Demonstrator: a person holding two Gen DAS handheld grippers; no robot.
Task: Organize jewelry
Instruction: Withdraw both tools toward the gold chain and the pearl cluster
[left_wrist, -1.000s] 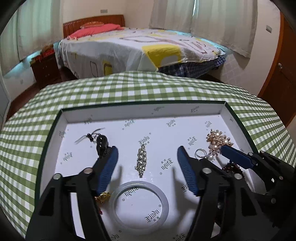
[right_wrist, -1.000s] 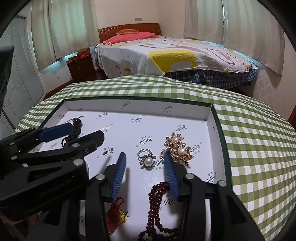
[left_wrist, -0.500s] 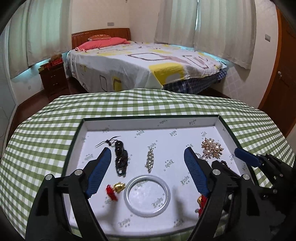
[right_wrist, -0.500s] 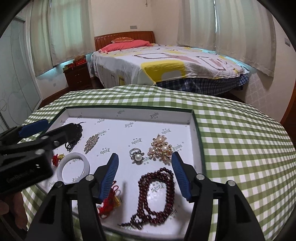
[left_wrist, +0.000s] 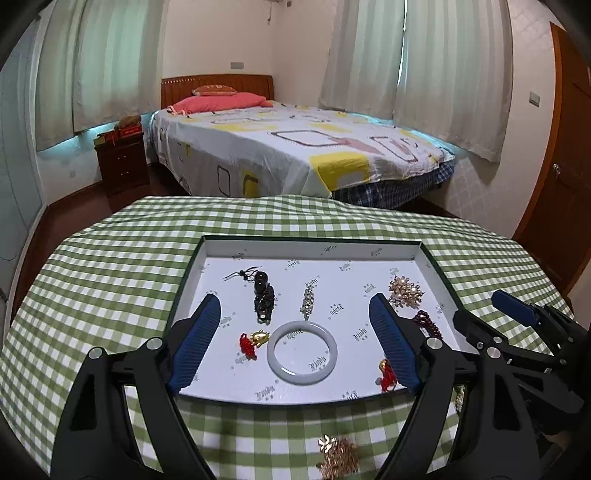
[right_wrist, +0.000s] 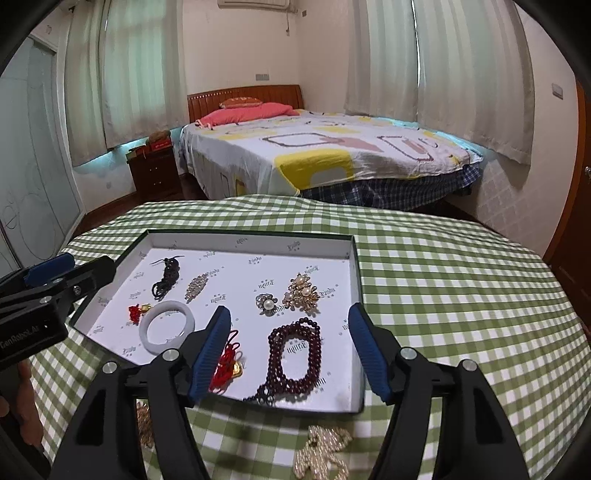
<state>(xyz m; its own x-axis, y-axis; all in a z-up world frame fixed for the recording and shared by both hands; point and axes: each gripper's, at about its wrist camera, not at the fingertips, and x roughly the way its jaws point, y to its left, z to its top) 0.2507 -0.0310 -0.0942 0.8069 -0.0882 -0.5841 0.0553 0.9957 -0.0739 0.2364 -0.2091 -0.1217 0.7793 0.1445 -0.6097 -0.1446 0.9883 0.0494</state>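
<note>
A shallow white tray sits on the green checked table. In it lie a white bangle, a black bead pendant, a rhinestone clip, a pearl ring, a gold pearl brooch, a dark red bead string and red-tasselled gold charms. A gold piece and a pearl piece lie on the cloth in front of the tray. My left gripper and right gripper hover open and empty above the tray's near edge.
A bed stands behind the table, with a dark nightstand to its left. A wooden door is at the right. The table's cloth drops off at the far edge.
Both grippers have pulled back and up from the tray. The tray now looks smaller, and its near edge and the pieces on the cloth have come into view.
</note>
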